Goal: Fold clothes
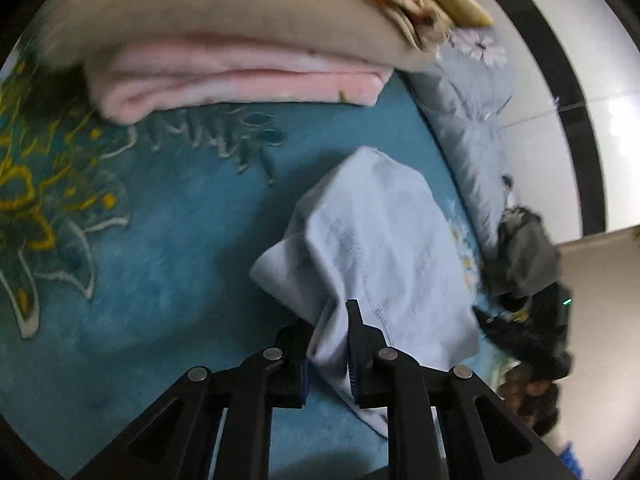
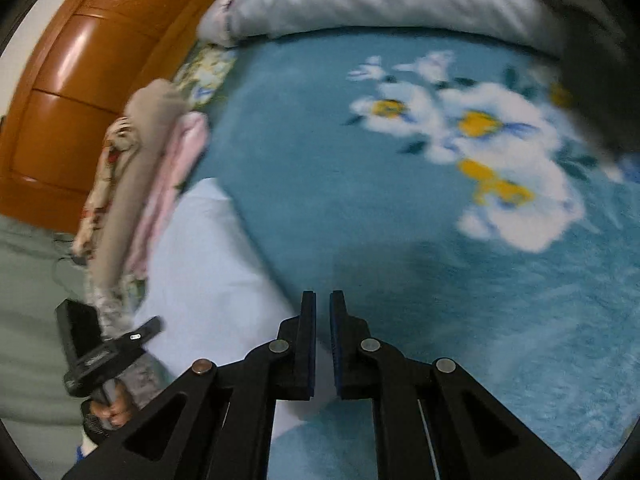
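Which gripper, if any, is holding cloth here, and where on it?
The left gripper has a bunched edge of the light blue garment between its jaws. The right gripper is shut and holds nothing.

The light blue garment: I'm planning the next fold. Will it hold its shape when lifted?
Probably not. The light blue garment drapes in soft folds from the left tongs, so it looks floppy. It seems thin and light, and would likely sag.

**Obscured and cut-off items**

Left wrist view: the pale blue garment (image 1: 376, 248) is disappearing behind the gripper fingers at 6 o'clock; a dark blurred bundle (image 1: 524, 264) at 4 o'clock is remaining unidentifiable. Right wrist view: motion blur is smearing the floral blanket (image 2: 472, 148); a dark shape (image 2: 596, 60) at 2 o'clock is running off-frame.
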Available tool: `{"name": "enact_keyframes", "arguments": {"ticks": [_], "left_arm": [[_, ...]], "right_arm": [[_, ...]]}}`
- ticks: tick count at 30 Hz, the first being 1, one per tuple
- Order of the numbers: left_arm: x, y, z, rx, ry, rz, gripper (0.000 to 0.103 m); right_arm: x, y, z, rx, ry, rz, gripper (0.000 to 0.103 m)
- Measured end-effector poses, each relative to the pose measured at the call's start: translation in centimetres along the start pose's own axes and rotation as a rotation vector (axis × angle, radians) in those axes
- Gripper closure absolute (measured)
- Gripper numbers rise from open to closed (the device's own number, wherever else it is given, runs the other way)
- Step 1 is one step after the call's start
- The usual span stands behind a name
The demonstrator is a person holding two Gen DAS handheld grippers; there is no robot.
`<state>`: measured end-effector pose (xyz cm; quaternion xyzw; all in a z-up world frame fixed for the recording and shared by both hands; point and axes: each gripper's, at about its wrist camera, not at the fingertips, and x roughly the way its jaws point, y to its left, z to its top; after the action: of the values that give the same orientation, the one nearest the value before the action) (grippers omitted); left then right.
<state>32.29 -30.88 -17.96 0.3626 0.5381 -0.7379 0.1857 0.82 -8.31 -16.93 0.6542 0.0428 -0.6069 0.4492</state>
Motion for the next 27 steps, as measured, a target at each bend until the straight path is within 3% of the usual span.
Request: {"name": "enact_keyframes", "arguments": {"ticks": [4, 5, 7, 9, 12, 17, 18, 21, 24, 27], "left_arm": [[-1.5, -0.2, 1.1, 0.081, -0.044, 0.024, 0.065], [-1.7, -0.3, 1.8, 0.106, -0.058, 0.036, 0.059], [-1.4, 0.1, 3.5, 0.122, -0.069, 0.038, 0.054], [-0.3, 0.5, 4.8, 0.111, -0.053, 0.029, 0.050], [1.4, 1.2, 5.8, 0.080, 0.009, 0.009, 0.050], [2.4, 0.9, 5.3, 0.070, 0.053, -0.086, 0.053], [2.5, 1.0, 5.1, 0.069, 0.048, -0.084, 0.062], [2.6, 1.0, 4.5, 0.064, 0.036, -0.079, 0.082], [2.2, 1.0, 4.0, 0.018, 0.029, -0.125, 0.087], [2.4, 0.0, 2.4, 0.003, 0.076, -0.211, 0.087]], "right_arm": [[-2.4, -1.3, -2.7, 0.052, -0.057, 0.038, 0.090], [-2.6, -1.4, -3.8, 0.062, -0.069, 0.060, 0.084], [-2.5, -1.6, -6.2, 0.107, -0.087, 0.117, 0.058], [-1.9, -1.4, -7.8, 0.156, -0.087, 0.179, 0.056], [-0.2, -1.1, -9.2, 0.195, -0.078, 0.191, 0.056], [0.1, -1.8, -8.7, 0.300, -0.179, 0.215, 0.056], [0.2, -2.0, -8.5, 0.319, -0.189, 0.224, 0.058], [0.8, -1.9, -7.4, 0.362, -0.178, 0.220, 0.090], [0.7, -1.5, -5.6, 0.358, -0.163, 0.255, 0.094], [-1.6, -0.5, -1.7, 0.259, -0.205, 0.233, 0.094]]}}
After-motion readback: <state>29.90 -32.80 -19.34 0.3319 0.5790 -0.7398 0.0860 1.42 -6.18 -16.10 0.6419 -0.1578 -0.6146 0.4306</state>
